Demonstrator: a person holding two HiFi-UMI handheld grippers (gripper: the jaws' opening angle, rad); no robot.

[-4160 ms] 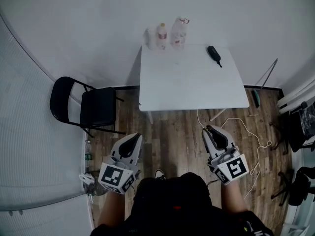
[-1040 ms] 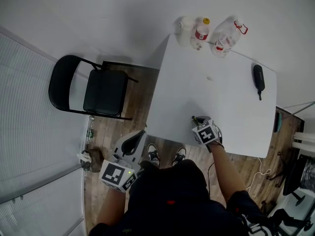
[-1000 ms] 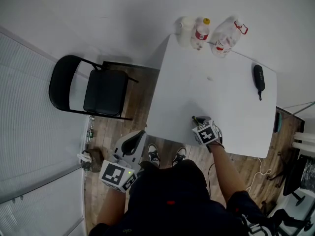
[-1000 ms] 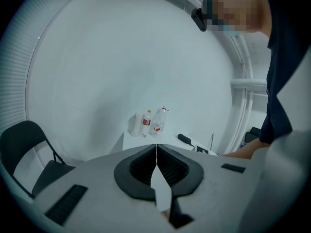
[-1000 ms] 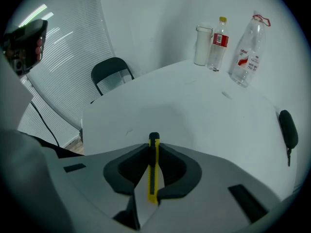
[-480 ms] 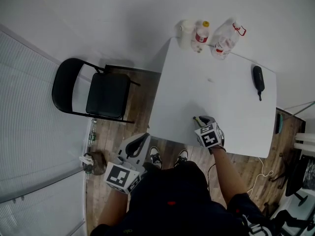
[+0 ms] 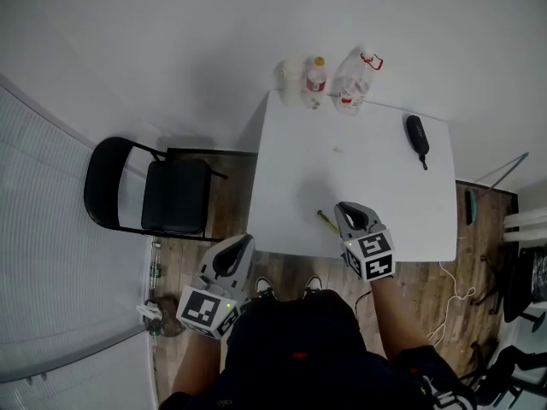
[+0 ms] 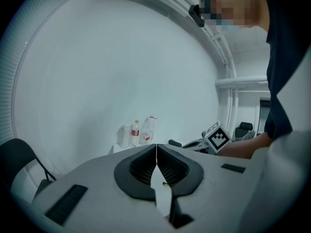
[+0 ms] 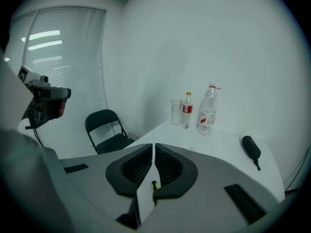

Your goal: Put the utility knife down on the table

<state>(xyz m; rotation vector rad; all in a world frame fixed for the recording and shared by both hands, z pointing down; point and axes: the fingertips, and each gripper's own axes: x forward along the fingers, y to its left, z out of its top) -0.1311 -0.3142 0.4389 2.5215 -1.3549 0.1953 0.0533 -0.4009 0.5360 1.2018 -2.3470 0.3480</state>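
Observation:
The utility knife (image 7: pixel 327 221), small, yellow and black, lies flat on the white table (image 7: pixel 376 169) near its front edge. My right gripper (image 7: pixel 349 210) hovers just to the right of it, jaws shut and empty. In the right gripper view the knife (image 9: pixel 154 184) shows on the tabletop through the opening behind the closed tips of the right gripper (image 9: pixel 153 147). My left gripper (image 7: pixel 238 248) is low, off the table's front left corner over the floor, shut with nothing in it. In the left gripper view, the left gripper (image 8: pixel 156 147) has its jaws pressed together.
At the table's far edge stand a white cup (image 7: pixel 291 71), a small red-labelled bottle (image 7: pixel 315 73) and a larger clear bottle (image 7: pixel 353 79). A black oblong case (image 7: pixel 417 135) lies at the far right. A black folding chair (image 7: pixel 162 196) stands left of the table on the wooden floor.
The knife was at my right gripper's tips before; now it lies apart on the table and that gripper has drawn back toward the front edge. The head view has shifted. My left gripper stays low.

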